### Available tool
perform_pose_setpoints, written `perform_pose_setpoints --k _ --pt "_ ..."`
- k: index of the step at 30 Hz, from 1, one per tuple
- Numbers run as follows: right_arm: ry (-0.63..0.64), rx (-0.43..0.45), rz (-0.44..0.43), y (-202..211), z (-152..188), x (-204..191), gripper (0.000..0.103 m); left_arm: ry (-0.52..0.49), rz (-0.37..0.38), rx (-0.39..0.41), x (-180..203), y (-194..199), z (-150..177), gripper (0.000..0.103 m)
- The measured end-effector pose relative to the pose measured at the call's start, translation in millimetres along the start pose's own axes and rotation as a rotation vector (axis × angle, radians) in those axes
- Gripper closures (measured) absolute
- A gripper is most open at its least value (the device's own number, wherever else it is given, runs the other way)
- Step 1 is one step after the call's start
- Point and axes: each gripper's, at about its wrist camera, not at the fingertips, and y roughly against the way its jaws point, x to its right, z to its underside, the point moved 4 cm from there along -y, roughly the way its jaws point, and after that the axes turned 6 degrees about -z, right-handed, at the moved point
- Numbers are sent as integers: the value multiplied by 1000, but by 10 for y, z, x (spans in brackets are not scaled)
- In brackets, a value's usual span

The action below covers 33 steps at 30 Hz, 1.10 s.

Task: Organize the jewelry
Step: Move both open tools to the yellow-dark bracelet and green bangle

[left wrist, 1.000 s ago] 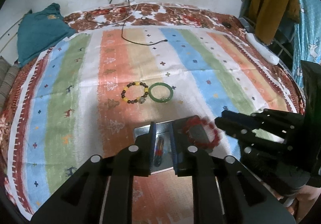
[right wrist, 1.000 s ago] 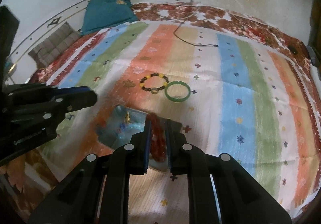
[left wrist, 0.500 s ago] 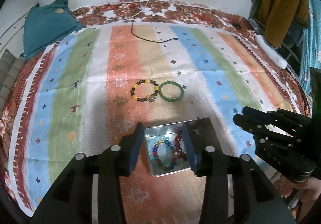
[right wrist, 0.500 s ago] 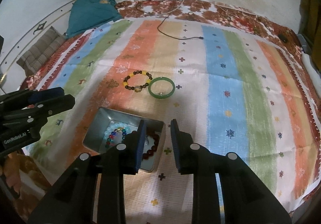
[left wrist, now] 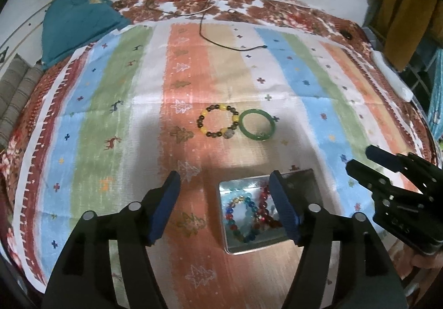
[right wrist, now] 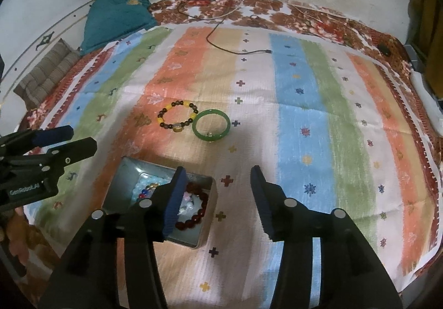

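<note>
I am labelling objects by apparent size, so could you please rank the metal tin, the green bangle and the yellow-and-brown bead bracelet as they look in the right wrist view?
1. Metal tin, clearly largest, though nearest the camera.
2. Green bangle and yellow-and-brown bead bracelet: they look nearly alike, lying side by side, so I would not rank them.

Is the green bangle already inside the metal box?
No, the green bangle lies on the striped cloth beside the brown and yellow bead bracelet, apart from the metal box.
</note>
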Motion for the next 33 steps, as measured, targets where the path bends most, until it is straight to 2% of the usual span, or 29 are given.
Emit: perform_pose_setpoints --k 3,6,13,20,24,33 --pt "-7 -9 14 -67 -57 50 49 6 -12 -7 -6 -48 -39 31" --pt "-17 -14 20 -166 -111 98 39 0 -38 -10 -11 -99 -79 26" --pt "-63 -32 43 -341 -213 270 29 21 -75 -21 -114 -221 -204 18" --pt "-79 -51 47 -474 -287 355 26 66 -91 -34 -229 -387 -351 11" --pt "-73 -59 51 -547 -324 359 26 41 -95 -48 -212 -493 -404 9" --pt "-70 -65 57 -681 -442 408 25 55 -121 -73 -297 -701 -513 7"
